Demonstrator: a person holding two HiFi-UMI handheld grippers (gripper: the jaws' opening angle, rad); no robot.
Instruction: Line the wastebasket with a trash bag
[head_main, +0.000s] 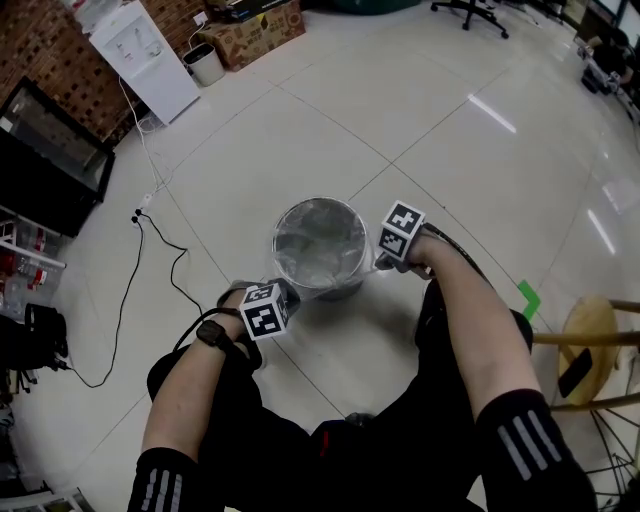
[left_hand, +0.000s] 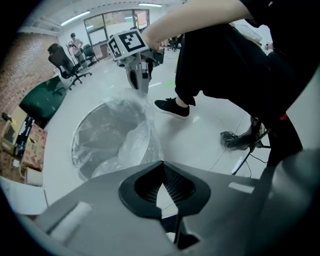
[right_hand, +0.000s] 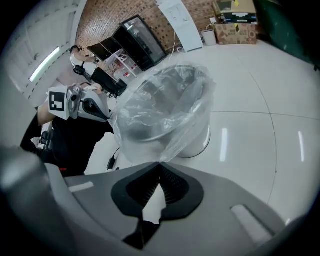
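Note:
A round grey wastebasket (head_main: 345, 290) stands on the tiled floor, with a clear trash bag (head_main: 318, 245) draped inside it and over its rim. My left gripper (head_main: 292, 293) is at the basket's near-left rim. In the left gripper view its jaws (left_hand: 160, 163) are shut, and the bag film (left_hand: 142, 142) runs down into their tip. My right gripper (head_main: 380, 264) is at the right rim. Its jaws (right_hand: 160, 163) are shut on a stretched corner of the bag (right_hand: 165, 107), which it pulls off the basket (right_hand: 197, 144). Each gripper shows in the other's view, pinching film.
A white water dispenser (head_main: 145, 60), a small bin (head_main: 205, 63) and a cardboard box (head_main: 255, 32) stand at the back. A black cable (head_main: 150, 290) trails on the floor at the left. A wooden stool (head_main: 590, 340) is at my right, by a green floor mark (head_main: 528, 298).

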